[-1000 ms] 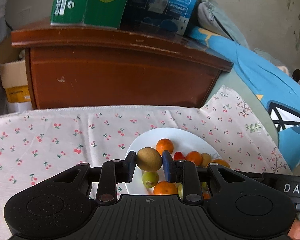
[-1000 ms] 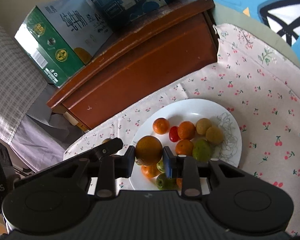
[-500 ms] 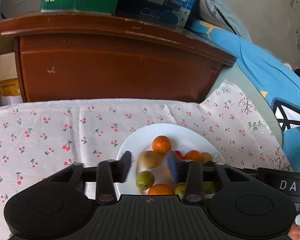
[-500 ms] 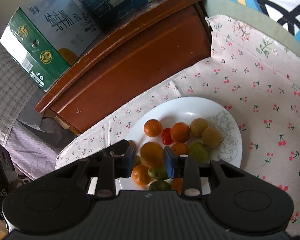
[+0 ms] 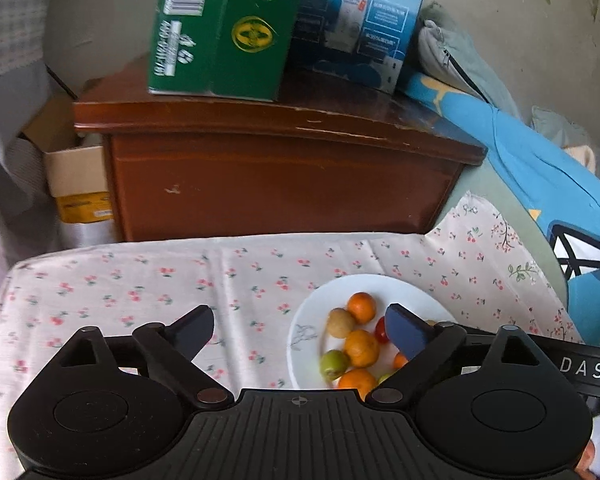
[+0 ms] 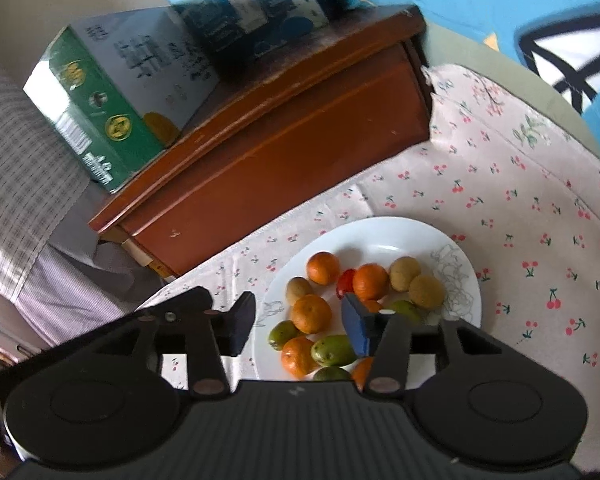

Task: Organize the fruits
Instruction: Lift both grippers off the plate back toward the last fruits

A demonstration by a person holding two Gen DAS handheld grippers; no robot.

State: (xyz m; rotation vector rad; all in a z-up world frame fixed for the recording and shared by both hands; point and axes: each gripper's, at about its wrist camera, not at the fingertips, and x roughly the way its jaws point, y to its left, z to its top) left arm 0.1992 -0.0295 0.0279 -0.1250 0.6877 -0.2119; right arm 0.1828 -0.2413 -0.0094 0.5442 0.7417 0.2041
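Orange, green and tan fruits crowd the white plate, both tools opening empty

wooden cabinet behind cherry-print cloth | green carton and blue carton on cabinet top | cardboard box left of cabinet | blue fabric at right

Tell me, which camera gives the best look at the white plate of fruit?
The right wrist view: nearly the whole white plate shows, with most fruit countable. In the left wrist view the white plate sits lower, partly hidden behind the left gripper, whose jaws are opening, empty.
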